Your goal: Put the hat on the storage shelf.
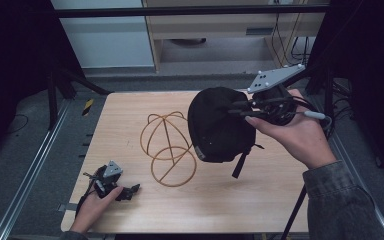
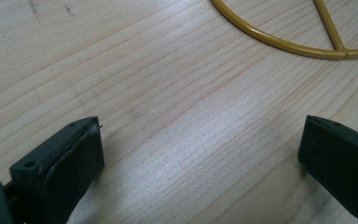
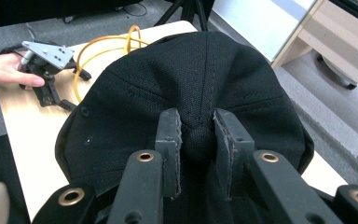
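Pinching black cap [image 1: 220, 125] beside wire stand [image 1: 167, 148]

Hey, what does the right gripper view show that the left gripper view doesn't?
Right gripper view alone: a black cap, its top button pinched between that gripper's jaws, plus the left gripper in a hand on the table, and the floor and furniture beyond. Left gripper view alone: close wood grain between its own wide-open jaws. Both: the yellow wire stand and the wooden table.

Lab (framed test table [image 1: 130, 210])
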`<state>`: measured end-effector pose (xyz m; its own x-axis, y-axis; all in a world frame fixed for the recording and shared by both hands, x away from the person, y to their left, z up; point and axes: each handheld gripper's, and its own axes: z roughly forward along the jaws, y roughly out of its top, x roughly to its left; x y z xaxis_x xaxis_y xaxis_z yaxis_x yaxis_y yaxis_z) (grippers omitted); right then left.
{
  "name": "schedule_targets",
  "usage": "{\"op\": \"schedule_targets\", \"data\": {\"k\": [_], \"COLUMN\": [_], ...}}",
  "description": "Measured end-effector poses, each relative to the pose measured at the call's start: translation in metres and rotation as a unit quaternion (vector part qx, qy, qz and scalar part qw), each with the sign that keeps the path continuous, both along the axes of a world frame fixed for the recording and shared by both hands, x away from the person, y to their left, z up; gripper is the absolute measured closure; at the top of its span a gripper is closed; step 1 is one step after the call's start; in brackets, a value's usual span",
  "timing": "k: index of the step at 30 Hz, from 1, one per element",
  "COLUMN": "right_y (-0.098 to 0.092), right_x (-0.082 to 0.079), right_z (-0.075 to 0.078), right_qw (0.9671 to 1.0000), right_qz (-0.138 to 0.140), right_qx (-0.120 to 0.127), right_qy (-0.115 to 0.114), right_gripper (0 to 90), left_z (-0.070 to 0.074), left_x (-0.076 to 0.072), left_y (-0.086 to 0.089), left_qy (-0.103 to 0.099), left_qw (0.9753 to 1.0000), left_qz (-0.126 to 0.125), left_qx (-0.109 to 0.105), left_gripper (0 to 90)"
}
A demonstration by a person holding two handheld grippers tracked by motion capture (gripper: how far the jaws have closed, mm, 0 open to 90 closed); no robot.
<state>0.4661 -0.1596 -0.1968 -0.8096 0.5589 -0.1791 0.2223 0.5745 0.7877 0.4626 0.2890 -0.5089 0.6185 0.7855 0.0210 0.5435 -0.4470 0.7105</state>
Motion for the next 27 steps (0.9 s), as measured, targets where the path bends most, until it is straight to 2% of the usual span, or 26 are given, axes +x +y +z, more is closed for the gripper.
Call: {"op": "schedule_targets", "data": {"k": [9, 27], "right_y": [0.015, 0.031], "right_x": [-0.004, -0.005], "right_z": [0.005, 0.011], "right_qw": [0.9999, 0.9995], "right_qz": [0.013, 0.026], "right_qx": [-0.003, -0.005], "right_qy": [-0.009, -0.017], "right_gripper": [73.0, 72.9], "left_z": [0.0, 0.0], "left_x": [0.0, 0.0], "left_y": [0.0, 0.0], "left_qy": [0.0, 0.0], "left_qw": [1.0, 1.0], "left_qz": [0.0, 0.0], "left_qx": [0.001, 0.001], "left_gripper": [0.0, 0.0]}}
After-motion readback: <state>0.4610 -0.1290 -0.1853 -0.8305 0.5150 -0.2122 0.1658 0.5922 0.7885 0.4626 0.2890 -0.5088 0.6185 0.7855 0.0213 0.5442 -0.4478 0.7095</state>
